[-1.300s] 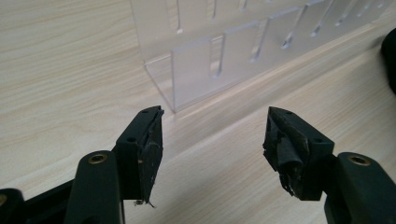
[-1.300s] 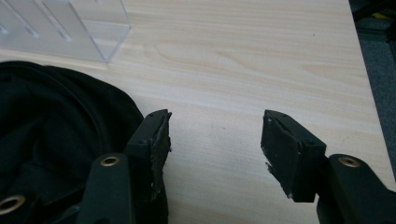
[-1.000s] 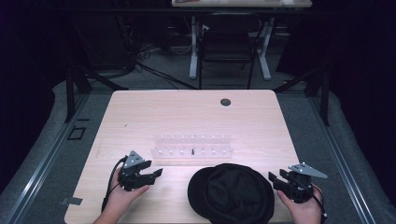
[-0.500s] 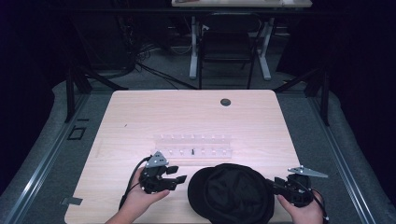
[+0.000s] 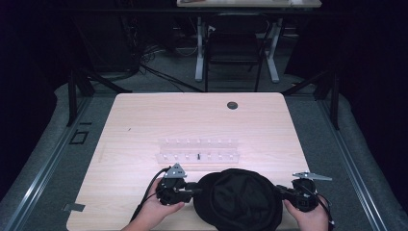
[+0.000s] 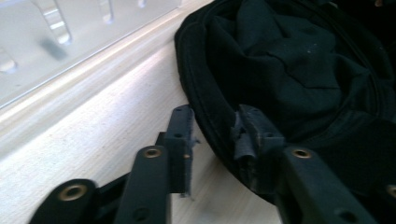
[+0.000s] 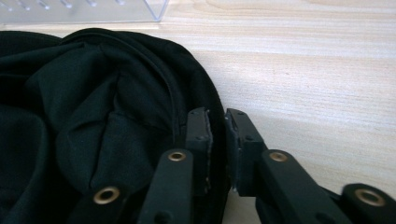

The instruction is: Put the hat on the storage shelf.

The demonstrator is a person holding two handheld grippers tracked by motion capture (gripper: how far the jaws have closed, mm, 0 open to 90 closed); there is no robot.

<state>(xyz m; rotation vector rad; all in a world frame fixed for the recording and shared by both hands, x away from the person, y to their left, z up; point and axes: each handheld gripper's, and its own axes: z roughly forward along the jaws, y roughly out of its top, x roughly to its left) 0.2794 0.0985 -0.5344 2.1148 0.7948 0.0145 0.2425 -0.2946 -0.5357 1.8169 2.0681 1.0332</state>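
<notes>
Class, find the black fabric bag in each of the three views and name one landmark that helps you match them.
High view: black fabric bag at bottom centre, between the two grippers.
Left gripper view: it fills the upper right.
Right gripper view: it fills the left.
Shared landmark: the clear plastic rack just beyond it.

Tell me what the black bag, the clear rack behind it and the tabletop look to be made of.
The floppy black round bag looks like matte woven fabric: soft folds, stitched piping around its rim. The clear pegged rack seems to be acrylic or similar glossy plastic, see-through with bright edges. The pale wood-grain tabletop shows fine grain lines with a smooth, low sheen; whether it is laminate or real wood, I cannot tell.
</notes>
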